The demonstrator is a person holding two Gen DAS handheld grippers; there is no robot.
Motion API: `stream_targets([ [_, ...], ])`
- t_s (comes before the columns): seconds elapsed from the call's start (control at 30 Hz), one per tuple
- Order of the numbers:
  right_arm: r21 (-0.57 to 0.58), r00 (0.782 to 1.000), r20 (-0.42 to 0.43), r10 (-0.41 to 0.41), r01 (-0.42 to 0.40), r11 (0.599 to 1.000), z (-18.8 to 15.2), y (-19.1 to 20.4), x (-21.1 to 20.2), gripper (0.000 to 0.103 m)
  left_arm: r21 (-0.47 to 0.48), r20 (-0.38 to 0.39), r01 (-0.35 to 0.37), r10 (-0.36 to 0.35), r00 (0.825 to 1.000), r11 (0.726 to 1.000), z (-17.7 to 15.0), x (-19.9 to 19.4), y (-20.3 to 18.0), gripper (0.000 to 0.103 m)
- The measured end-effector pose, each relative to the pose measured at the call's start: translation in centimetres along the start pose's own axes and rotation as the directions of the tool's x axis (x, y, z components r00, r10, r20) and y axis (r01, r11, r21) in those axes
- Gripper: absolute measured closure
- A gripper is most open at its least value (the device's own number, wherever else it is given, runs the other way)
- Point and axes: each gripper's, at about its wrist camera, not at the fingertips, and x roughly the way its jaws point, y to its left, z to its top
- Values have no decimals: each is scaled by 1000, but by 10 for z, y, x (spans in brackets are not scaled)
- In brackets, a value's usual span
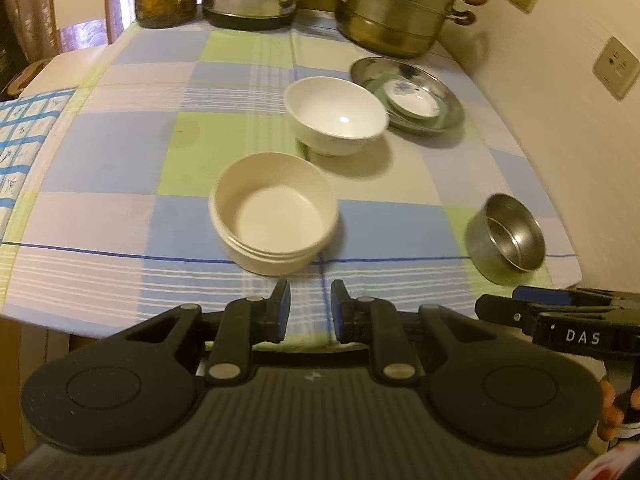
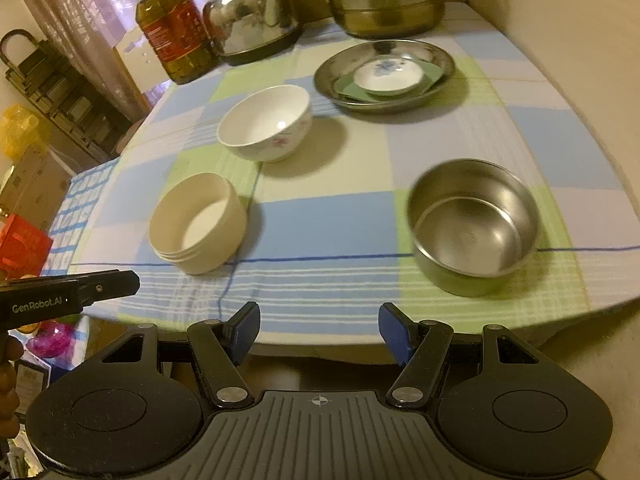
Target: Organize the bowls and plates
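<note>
Nearest, the left gripper [image 1: 310, 308] has its 2 jaws only a little apart, empty, just before the cream round bowl [image 1: 274, 224], which stands upright, mouth up. The right gripper [image 2: 318, 332] is wide open, empty, with the steel bowl [image 2: 474, 224] ahead to its right. Farther stands the white bowl [image 2: 266, 122], then the steel plate [image 2: 440, 60] holding a small flowered dish [image 2: 388, 74].
</note>
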Motion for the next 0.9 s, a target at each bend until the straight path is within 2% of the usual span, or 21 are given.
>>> stream_targets([
  [0.1,-4,1000,-9,8,-8,1000,5,10,10,37,-16,2,-18,18,1000,1000,6,2,15,76],
  [0.33,12,999,-24,23,-23,1000,17,28,33,37,-50,-11,-24,23,1000,998,16,13,47,75],
  [0.7,77,999,-10,41,-40,996,40,47,69,37,4,-32,-5,5,999,1000,39,43,65,75],
  [0.9,62,999,3,40,-40,997,50,59,85,38,36,-47,4,-2,999,999,53,62,71,75],
])
